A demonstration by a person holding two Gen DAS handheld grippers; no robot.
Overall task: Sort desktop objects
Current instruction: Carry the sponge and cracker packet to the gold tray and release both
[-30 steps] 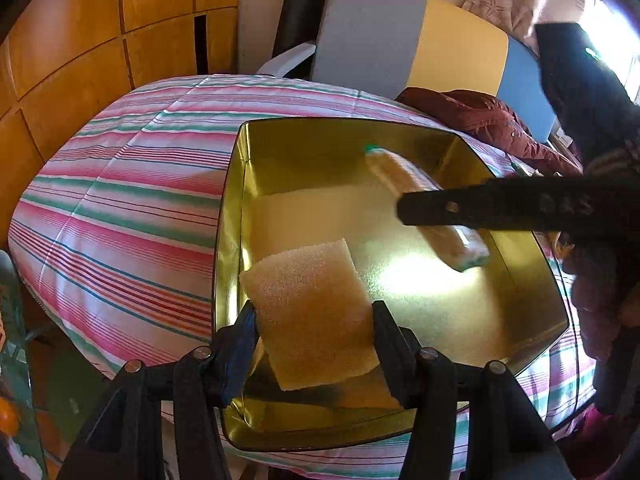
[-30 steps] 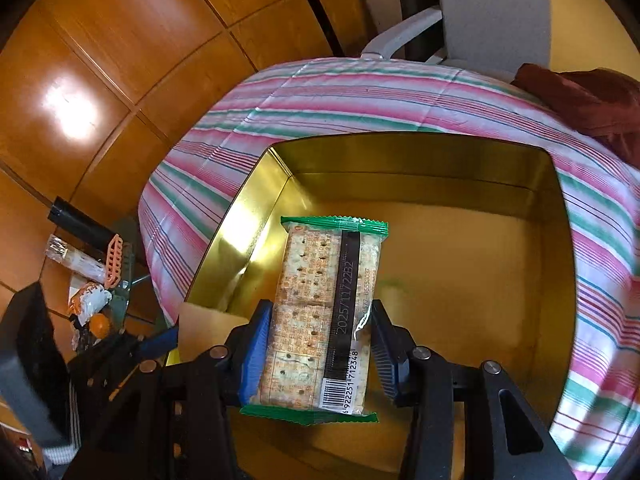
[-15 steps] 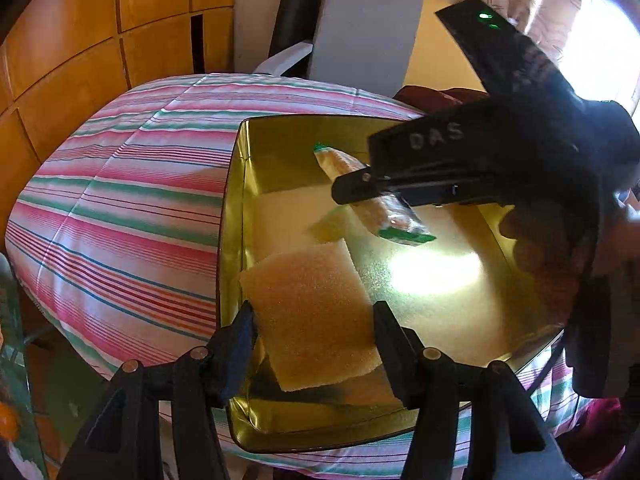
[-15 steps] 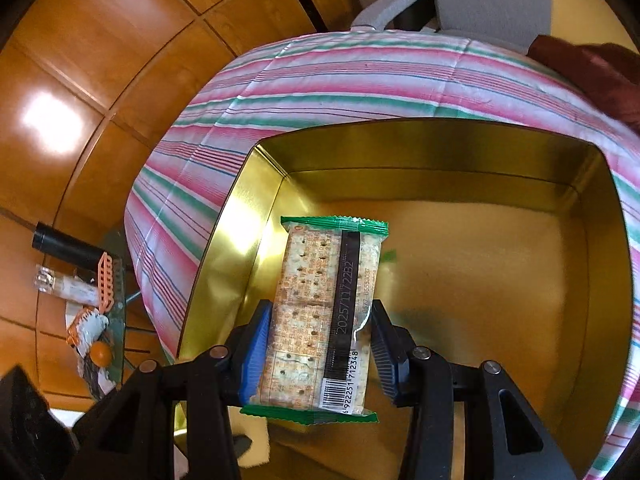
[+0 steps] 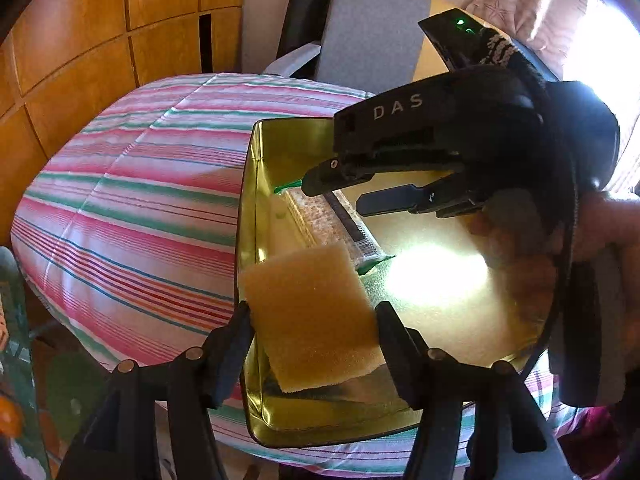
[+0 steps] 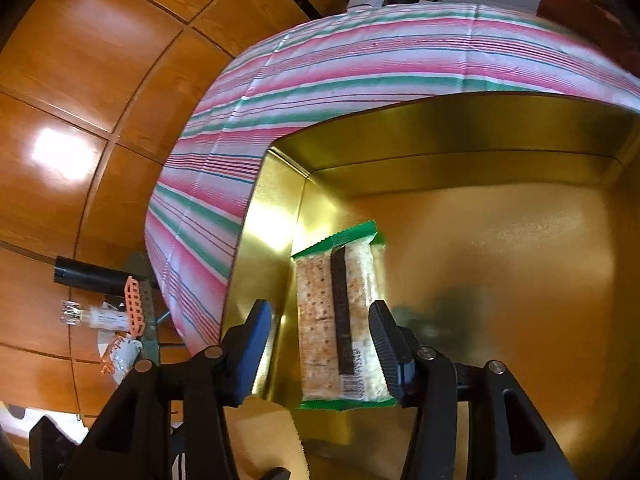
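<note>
A pack of crackers [image 6: 344,320] in a clear wrapper with green ends lies on the floor of a shiny gold tin [image 6: 460,152], close to the tin's left wall, its long side running away from the right wrist camera. The right gripper [image 6: 320,344] hangs over its near end with the jaws opening: there is a clear gap between the blue left pad and the wrapper, while the right pad stands just beside the pack's edge, so the pack lies loose between them. A sponge [image 5: 312,316], yellowish and square, sits tilted in the tin's near left corner, one edge overlapping the end of the cracker pack in the left wrist view. The left gripper [image 5: 312,320] straddles it with its jaws also opening; the pads stand at the sponge's two sides, and I cannot tell whether they quite touch it. Seen from the left, the right gripper reaches in from the right, gripped by a hand [image 5: 600,224] in a dark sleeve. The tin stands on a table under a pink, green and white striped cloth [image 5: 140,200]. Behind it is a chair [image 5: 372,36], and wooden panels [image 6: 100,80] cover the wall.
</note>
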